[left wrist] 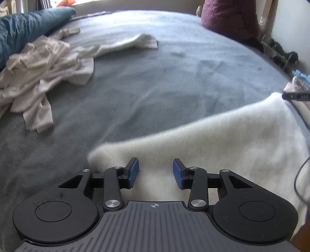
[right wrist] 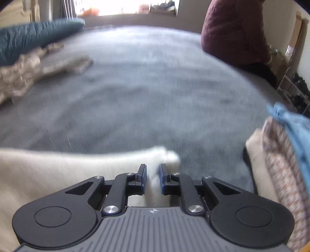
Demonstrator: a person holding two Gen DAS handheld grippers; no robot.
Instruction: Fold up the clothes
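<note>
Right now a fluffy white garment (left wrist: pixel 222 139) lies spread on the grey bedcover (left wrist: pixel 151 81), at the cover's near edge. The left gripper (left wrist: pixel 156 171) hovers over the garment's near-left part with its blue pads (left wrist: pixel 134 170) set well apart and nothing between them; white fabric shows in the gap below.

Seen from the right wrist, the same white garment (right wrist: pixel 58 170) stretches to the left along the bedcover (right wrist: pixel 145 97), and the right gripper (right wrist: pixel 153 177) sits at its right corner. Its blue pads (right wrist: pixel 143 176) are drawn close with a strip of the white fabric between them; motion blur makes it hard to say whether they pinch the cloth or merely straddle it.

Farther up the bedcover on its left side is a crumpled heap of pale clothes (left wrist: pixel 42 77), with one long piece reaching toward the middle. Beyond that heap a teal quilt (left wrist: pixel 29 29) lies along the bedcover's left edge. A maroon quilted cushion (left wrist: pixel 230 17) stands at the far right corner. At the near right edge is a stack of folded items (right wrist: pixel 281 164), with a blue piece on top of patterned and cream ones.
</note>
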